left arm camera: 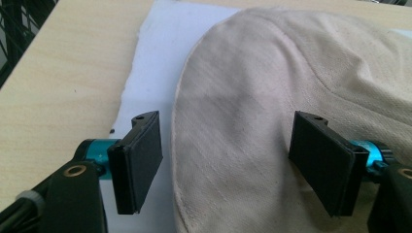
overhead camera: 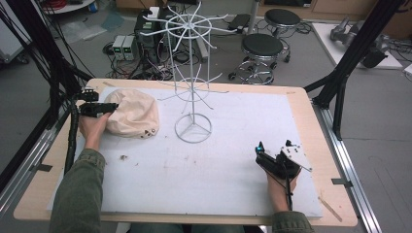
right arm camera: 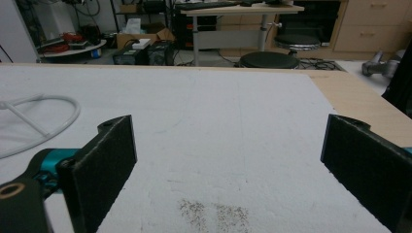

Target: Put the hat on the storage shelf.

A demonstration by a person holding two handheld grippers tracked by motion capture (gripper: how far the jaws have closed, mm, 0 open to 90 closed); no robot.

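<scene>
A cream cloth cap [overhead camera: 132, 112] lies on the white mat [overhead camera: 194, 165] at the far left. My left gripper [overhead camera: 112, 108] sits at the cap's left edge. In the left gripper view its jaws stand open around the cap's brim [left arm camera: 233, 126], one pad [left arm camera: 138, 162] over the mat, the other pad [left arm camera: 323, 160] over the fabric. A white wire rack [overhead camera: 192, 73] stands upright just right of the cap. My right gripper [overhead camera: 260, 153] rests open near the front right of the mat, and in its own view my right gripper [right arm camera: 228, 179] holds nothing.
The rack's round base [overhead camera: 193, 128] sits mid-mat, and its ring [right arm camera: 34, 121] shows at the left in the right gripper view. Black frame posts [overhead camera: 350, 58] flank the table. Stools [overhead camera: 262, 48] and electronics boxes [overhead camera: 124, 47] stand on the floor beyond the far edge.
</scene>
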